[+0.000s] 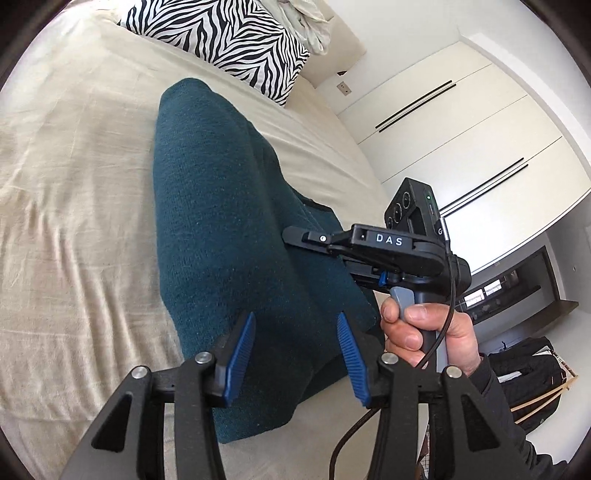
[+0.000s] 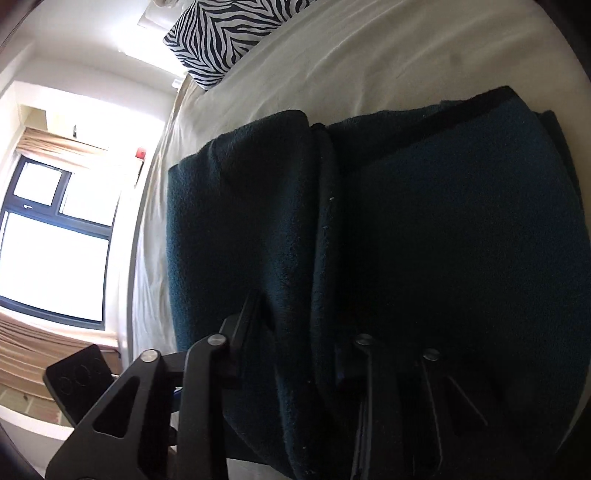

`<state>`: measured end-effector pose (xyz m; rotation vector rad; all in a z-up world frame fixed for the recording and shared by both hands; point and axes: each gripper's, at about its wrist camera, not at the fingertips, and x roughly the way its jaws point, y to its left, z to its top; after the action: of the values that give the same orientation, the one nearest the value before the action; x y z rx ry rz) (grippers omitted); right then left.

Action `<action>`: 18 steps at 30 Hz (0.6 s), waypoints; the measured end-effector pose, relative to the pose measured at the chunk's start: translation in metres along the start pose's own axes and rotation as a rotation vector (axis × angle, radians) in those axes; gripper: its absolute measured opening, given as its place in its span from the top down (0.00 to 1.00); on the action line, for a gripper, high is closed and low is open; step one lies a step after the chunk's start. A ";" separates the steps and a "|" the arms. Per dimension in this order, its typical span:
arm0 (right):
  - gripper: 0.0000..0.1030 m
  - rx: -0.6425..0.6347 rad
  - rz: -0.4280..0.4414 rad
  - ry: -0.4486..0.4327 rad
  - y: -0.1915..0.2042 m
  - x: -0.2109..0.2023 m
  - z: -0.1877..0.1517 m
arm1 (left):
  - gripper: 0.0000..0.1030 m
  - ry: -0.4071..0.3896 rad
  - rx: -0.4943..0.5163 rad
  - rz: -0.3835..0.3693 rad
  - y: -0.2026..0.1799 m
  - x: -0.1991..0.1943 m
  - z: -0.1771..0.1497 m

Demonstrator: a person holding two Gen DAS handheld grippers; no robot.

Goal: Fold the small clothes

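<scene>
A thick teal fleece garment (image 1: 221,206) lies folded lengthwise on the beige bed sheet (image 1: 74,184). My left gripper (image 1: 295,354) hovers just over its near end, blue pads (image 1: 240,354) apart and nothing pinched between them. My right gripper (image 1: 295,238), held by a hand (image 1: 424,332), reaches in from the right onto the garment's side edge. In the right wrist view a raised fold of the garment (image 2: 240,221) runs between the dark fingers (image 2: 247,314) of the right gripper (image 2: 295,332), which close on it. The fingertips are in deep shadow.
A zebra-print pillow (image 1: 229,40) and a crumpled pale cloth (image 1: 310,26) sit at the head of the bed. White wardrobe doors (image 1: 480,140) stand beyond the bed, a black bag (image 1: 528,384) on the floor. A bright window (image 2: 55,240) shows in the right wrist view.
</scene>
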<state>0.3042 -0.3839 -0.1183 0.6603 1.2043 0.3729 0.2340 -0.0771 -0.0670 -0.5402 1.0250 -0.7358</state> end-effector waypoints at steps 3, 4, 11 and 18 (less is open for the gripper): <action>0.86 -0.065 -0.056 -0.039 0.010 -0.015 -0.005 | 0.48 -0.013 0.006 0.009 -0.001 -0.005 0.000; 0.86 -0.081 -0.070 -0.059 0.013 -0.022 -0.007 | 0.45 -0.018 0.008 0.010 -0.002 -0.007 0.000; 0.87 -0.045 -0.083 -0.171 -0.021 -0.085 -0.023 | 0.42 -0.017 0.058 0.027 -0.018 0.006 0.008; 0.87 0.056 -0.039 -0.208 -0.073 -0.095 -0.046 | 0.42 0.005 0.154 0.064 -0.048 0.028 0.011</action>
<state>0.2237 -0.4827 -0.1056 0.7052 1.0301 0.2326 0.2394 -0.1292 -0.0439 -0.3720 0.9765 -0.7526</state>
